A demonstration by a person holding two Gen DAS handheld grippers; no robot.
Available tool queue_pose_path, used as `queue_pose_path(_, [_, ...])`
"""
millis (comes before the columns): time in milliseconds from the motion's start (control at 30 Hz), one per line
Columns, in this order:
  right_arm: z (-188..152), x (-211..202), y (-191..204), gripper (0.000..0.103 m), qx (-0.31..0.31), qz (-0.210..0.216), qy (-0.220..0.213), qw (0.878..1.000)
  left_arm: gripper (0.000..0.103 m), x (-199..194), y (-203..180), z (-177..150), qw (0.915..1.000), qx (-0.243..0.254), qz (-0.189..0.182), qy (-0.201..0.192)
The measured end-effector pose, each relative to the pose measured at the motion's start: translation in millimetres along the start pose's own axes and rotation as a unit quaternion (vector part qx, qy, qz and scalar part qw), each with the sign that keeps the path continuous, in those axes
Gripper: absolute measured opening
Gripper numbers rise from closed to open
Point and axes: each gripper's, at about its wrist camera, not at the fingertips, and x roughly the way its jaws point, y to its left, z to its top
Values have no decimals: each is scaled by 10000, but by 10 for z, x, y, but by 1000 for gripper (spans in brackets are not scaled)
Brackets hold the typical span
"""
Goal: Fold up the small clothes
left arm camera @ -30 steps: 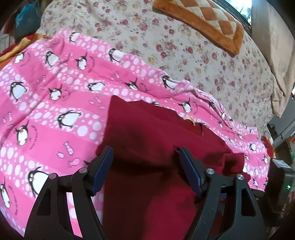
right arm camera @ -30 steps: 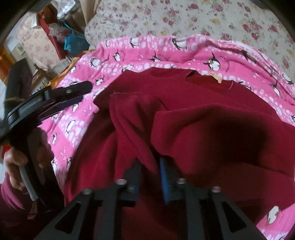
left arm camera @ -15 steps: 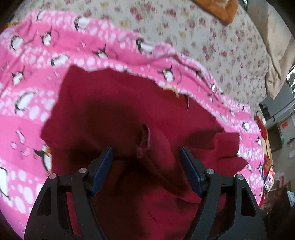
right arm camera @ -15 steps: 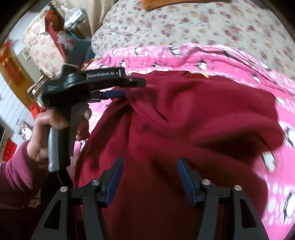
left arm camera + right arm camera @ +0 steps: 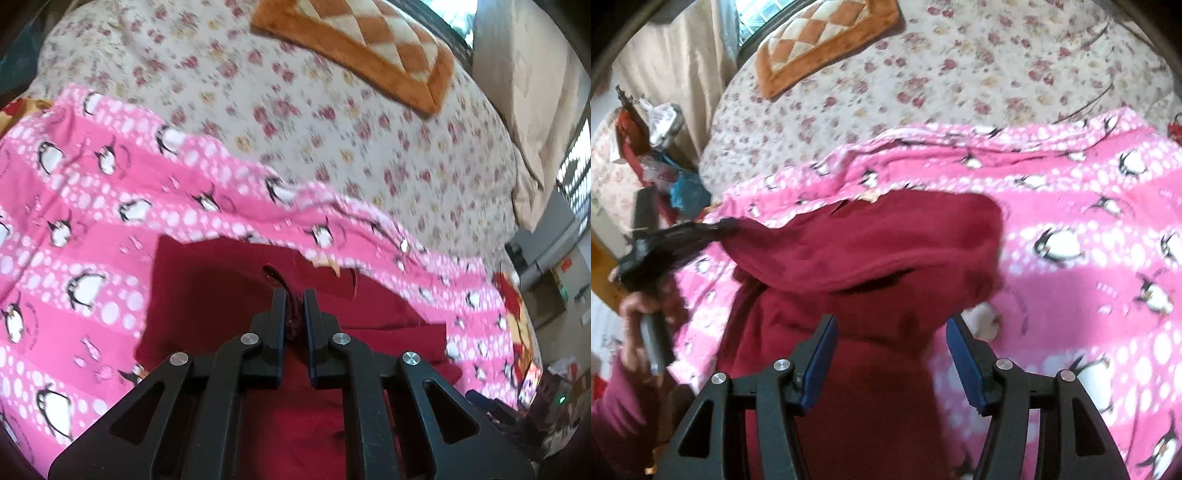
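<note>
Red top is soft, floppy; my left gripper pinches its edge, right gripper released above it on pink blanket.

My left gripper is smearing into a dark streak in the right camera, so I'm not seeing its fingers there. The hand holding it is blurring too, with the sleeve running off the frame edge. The red garment is getting cut off at the bottom. Clutter beside the bed is too fuzzy to name.
</note>
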Motion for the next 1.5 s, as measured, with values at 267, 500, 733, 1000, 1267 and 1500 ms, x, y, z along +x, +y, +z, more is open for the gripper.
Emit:
queue_pose_path(267, [211,241,-8,58,-277,-497,-13,9984,7,-216,0,422,9985,112,194,-492])
queue_pose_path(500, [269,518,191,51,-902,-642,165,9937,7,-308,-6,532,9972,228,260,-663])
queue_pose_path(733, [279,627,145,13,-1127,-1046,228,9879,7,-190,182,355,9985,74,324,-434])
queue_pose_path(1000, [170,409,-84,11,-809,-573,504,9938,7,155,516,-65,9983,-154,540,143])
queue_pose_path(1267, [641,487,-304,74,356,-428,184,9983,7,141,518,-83,9983,-151,542,125])
queue_pose_path(1500, [909,944,-359,11,360,-634,261,9970,7,64,413,-4,9986,48,506,-108])
